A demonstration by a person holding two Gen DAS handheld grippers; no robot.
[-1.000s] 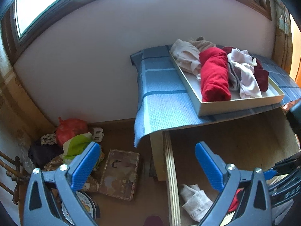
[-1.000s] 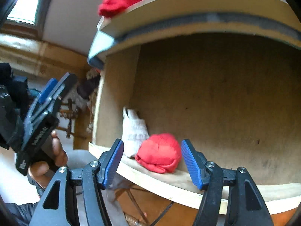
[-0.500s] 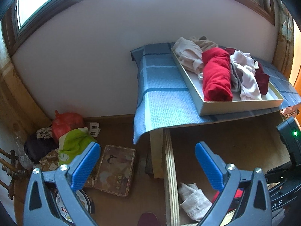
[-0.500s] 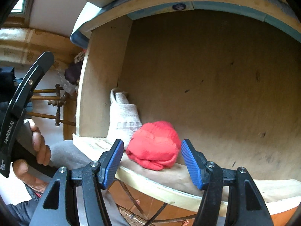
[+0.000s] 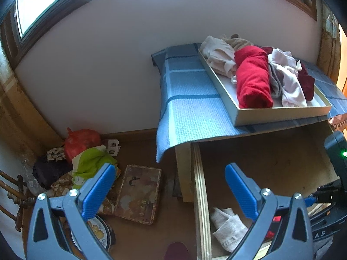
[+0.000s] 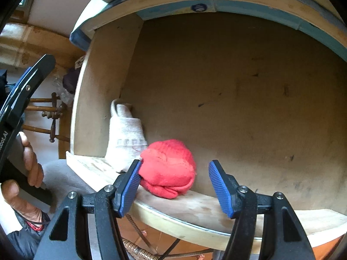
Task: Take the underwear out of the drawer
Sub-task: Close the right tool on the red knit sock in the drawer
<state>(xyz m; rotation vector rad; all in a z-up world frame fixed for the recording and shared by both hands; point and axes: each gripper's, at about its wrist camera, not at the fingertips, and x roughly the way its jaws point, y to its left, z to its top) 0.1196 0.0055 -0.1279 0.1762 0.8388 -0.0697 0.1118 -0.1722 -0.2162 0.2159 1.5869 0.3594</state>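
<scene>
Counts: open wooden drawer ×1, holding 2 garments, near-left corner: rolled red knit bundle ×1, folded white knit piece ×1. Shallow white cardboard tray ×1, far right. Blue-padded two-finger grippers ×2: left gripper, right gripper.

Blue checked cloth drapes over tabletop edge. On it, toward right: shallow tray. Floor below cloth's left: patterned box, green bag, red bag, biscuit tin.
</scene>
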